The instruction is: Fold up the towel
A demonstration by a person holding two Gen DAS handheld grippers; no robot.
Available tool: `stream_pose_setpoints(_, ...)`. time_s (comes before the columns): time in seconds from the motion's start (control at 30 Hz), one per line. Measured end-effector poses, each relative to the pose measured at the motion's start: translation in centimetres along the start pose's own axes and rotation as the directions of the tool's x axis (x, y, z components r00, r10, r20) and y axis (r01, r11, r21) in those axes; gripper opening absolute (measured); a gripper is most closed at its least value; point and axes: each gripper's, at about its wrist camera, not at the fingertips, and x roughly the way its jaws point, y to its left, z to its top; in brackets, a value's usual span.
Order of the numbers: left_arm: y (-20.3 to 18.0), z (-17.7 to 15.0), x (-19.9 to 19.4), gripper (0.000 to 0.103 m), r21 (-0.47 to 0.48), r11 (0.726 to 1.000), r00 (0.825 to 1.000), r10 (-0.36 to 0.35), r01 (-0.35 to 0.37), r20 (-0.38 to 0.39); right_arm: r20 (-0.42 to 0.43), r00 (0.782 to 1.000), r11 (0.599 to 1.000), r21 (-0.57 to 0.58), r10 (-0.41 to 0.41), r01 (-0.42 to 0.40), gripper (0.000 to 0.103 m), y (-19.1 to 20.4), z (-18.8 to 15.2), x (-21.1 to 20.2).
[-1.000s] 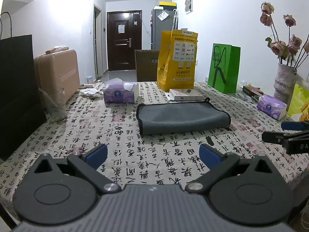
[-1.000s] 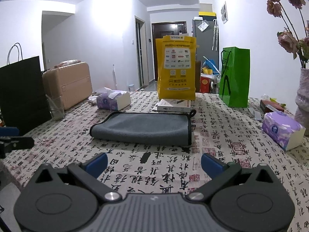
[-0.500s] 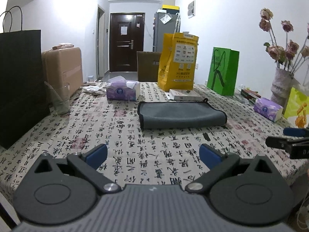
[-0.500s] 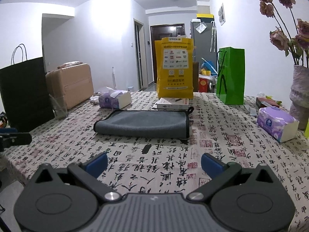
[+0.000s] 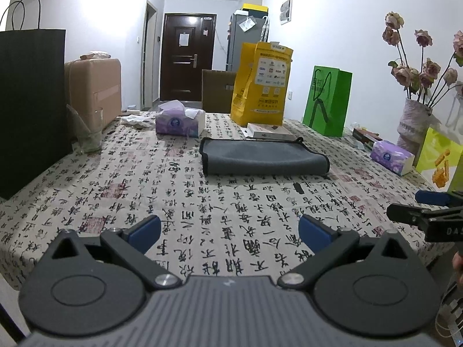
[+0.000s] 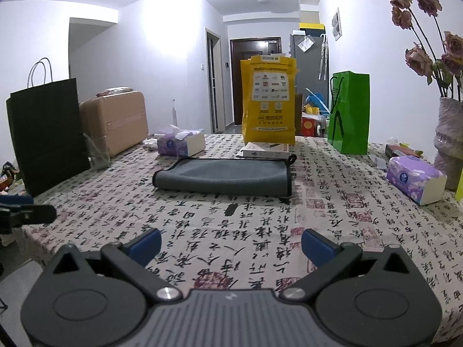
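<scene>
Am backing both claws off over last second; towel [image 5: 264, 157] is receding, lying folded on worktop [image 5: 185, 202] at 12 o'clock. Left claw [image 5: 228, 232] and right claw [image 6: 231, 243] are gaping wide, holding nothing. Am judging fold complete.

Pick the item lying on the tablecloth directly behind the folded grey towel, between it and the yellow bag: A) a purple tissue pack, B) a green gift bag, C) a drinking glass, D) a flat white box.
D: a flat white box lies just past the far edge of the grey towel, in front of the yellow bag.
</scene>
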Motion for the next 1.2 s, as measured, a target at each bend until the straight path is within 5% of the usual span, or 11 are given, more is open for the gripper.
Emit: stream_pose_setpoints(1.2,-1.8,-4.9,-6.1,0.103,0.057,0.997,0.998,0.040,-0.043,0.058,0.040,0.999,1.000,-0.002,0.015,-0.015,0.103,4.7,-4.4,-7.1)
